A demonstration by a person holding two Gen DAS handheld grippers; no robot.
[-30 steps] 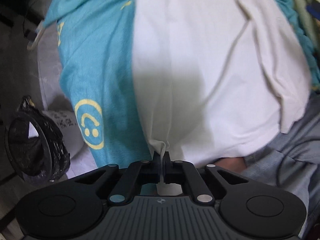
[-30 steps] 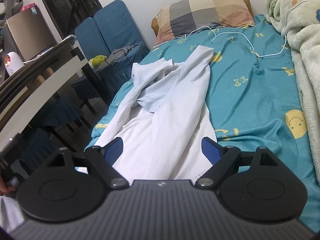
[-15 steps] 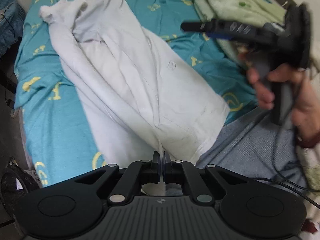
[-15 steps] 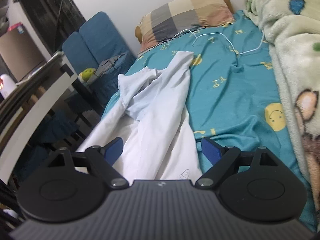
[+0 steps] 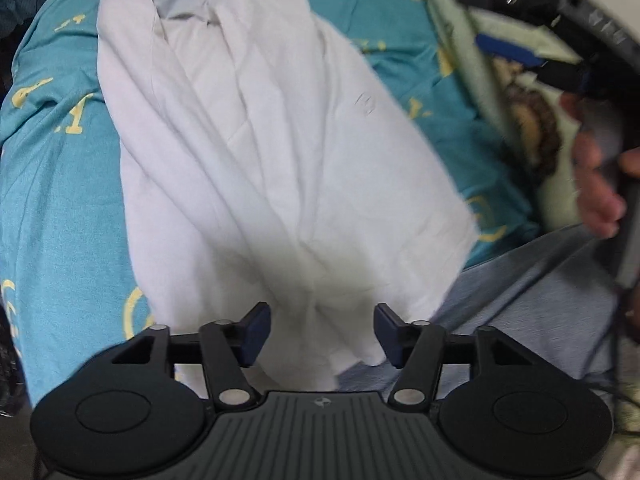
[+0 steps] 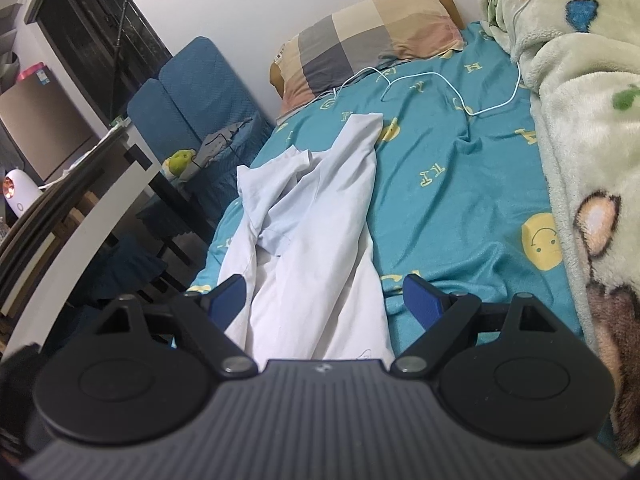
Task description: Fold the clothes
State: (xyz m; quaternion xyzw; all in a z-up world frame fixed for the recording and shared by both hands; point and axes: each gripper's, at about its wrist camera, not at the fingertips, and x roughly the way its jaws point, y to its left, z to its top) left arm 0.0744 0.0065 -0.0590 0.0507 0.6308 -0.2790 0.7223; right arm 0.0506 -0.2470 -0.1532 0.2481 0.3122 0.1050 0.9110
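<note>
White shirt (image 5: 280, 152) lay rumpled lengthwise on the bed (image 6: 460, 184), unfolded, its hem at the near edge; left gripper (image 5: 320, 334) over the hem and right gripper (image 6: 324, 300) both gaped wide, empty; spreading seemingly in hand, needing a fresh hold

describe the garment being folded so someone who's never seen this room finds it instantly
Find the bed with the teal sheet printed with yellow letters and smiley faces. The white shirt lies crumpled lengthwise along its left side, between the checked pillow and the foot. It is the only plain white cloth there; the fleece blanket on the other side is pale green with cartoon prints.
</note>
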